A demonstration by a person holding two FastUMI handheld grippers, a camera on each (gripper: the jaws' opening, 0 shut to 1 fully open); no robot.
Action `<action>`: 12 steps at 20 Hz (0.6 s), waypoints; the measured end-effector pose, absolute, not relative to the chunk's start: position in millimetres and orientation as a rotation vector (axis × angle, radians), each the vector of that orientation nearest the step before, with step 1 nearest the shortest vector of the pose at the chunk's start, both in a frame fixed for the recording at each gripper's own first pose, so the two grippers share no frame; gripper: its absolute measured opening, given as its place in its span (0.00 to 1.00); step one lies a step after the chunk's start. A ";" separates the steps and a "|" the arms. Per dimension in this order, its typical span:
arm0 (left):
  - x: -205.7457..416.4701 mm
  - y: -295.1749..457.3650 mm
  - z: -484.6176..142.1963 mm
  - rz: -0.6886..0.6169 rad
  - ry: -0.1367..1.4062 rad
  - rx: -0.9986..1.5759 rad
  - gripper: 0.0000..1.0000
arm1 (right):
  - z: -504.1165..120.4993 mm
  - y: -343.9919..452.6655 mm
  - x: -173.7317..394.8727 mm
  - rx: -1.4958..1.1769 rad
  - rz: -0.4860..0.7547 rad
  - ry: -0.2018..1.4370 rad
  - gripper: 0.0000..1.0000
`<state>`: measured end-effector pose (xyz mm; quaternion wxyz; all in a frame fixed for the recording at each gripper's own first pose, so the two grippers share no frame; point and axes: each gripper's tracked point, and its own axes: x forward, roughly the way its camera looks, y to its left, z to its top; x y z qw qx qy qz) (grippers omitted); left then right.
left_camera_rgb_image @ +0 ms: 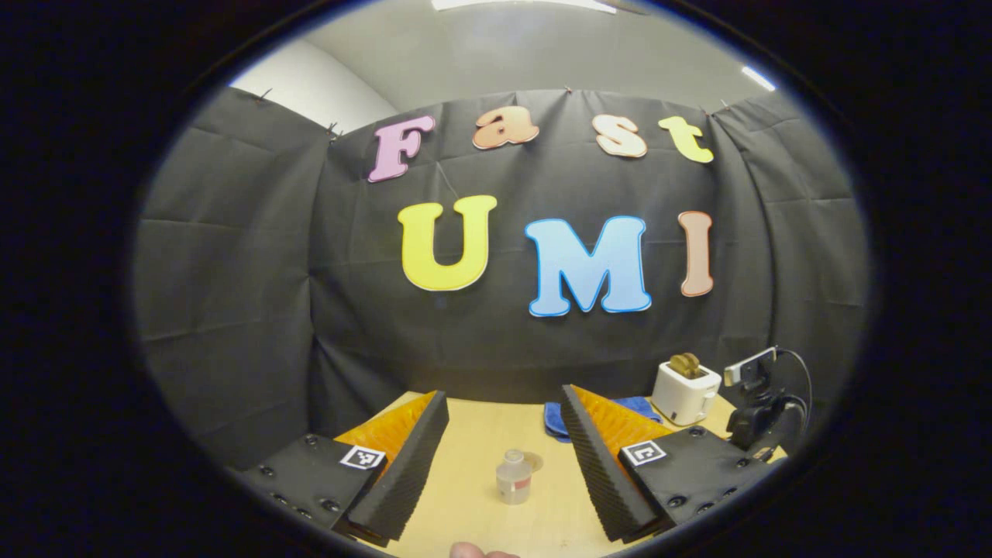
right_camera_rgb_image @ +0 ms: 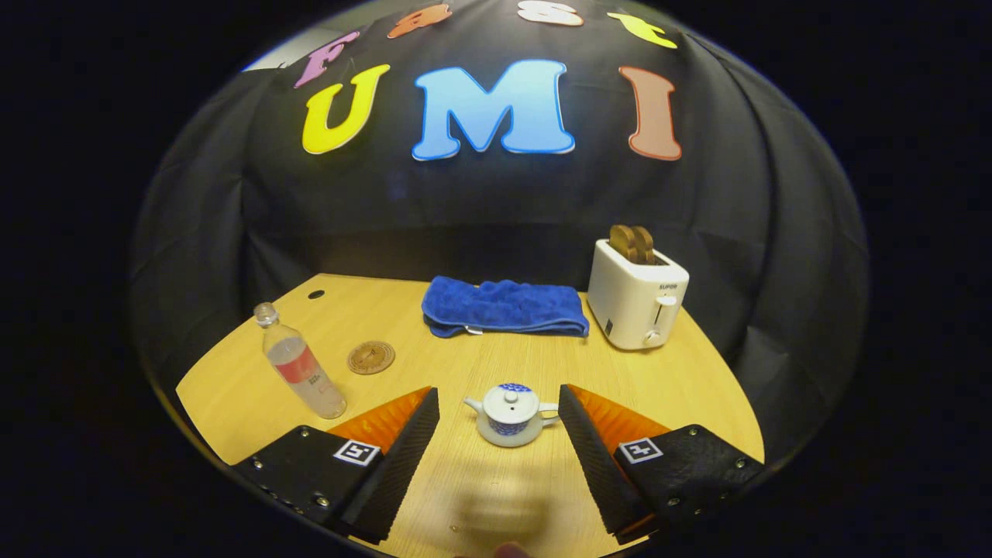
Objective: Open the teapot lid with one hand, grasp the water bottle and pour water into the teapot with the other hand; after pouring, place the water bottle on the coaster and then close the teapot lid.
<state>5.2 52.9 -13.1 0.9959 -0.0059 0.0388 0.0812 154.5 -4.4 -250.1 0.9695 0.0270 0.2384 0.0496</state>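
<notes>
Teapot point(right_camera_rgb_image: 510, 415), one in number, sits on the wooden table point(right_camera_rgb_image: 682, 387) directly ahead of the right gripper point(right_camera_rgb_image: 498, 457), framed in the gap between its fingers but clear of both; its lid point(right_camera_rgb_image: 510, 399) is on, so the contents cannot be seen. Right gripper's fingers stand wide apart, holding nothing. Left gripper point(left_camera_rgb_image: 504, 465) is likewise spread and empty, with the water bottle point(left_camera_rgb_image: 514, 477) standing upright on the table in the gap ahead of it, untouched.

In the right gripper view that one bottle appears at the table's left part, capped, clear, with a red label band; whether there is liquid in it cannot be told. One round coaster point(right_camera_rgb_image: 370, 357) lies just beside it, apart from it. One folded blue cloth point(right_camera_rgb_image: 504, 308) lies at the back of the table. One white toaster point(right_camera_rgb_image: 637, 302) stands at the right rear with two brown slices point(right_camera_rgb_image: 632, 242) in its slots; small lettering on its front is too small to read. One camera on a stand point(left_camera_rgb_image: 756, 403) sits near the toaster.
</notes>
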 end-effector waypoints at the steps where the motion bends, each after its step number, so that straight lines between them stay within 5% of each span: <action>1: 5.7 52.8 -16.9 0.170 0.089 -0.011 1.00 | -256.4 -7.1 162.9 0.048 0.095 0.484 0.96; 8: 10.9 41.4 -42.3 0.208 0.164 -0.011 1.00 | -296.7 -11.1 204.6 0.026 0.099 0.504 0.96; 12: 14.2 38.2 -48.7 0.215 0.185 0.011 1.00 | -306.4 -5.8 214.6 0.009 0.114 0.499 0.78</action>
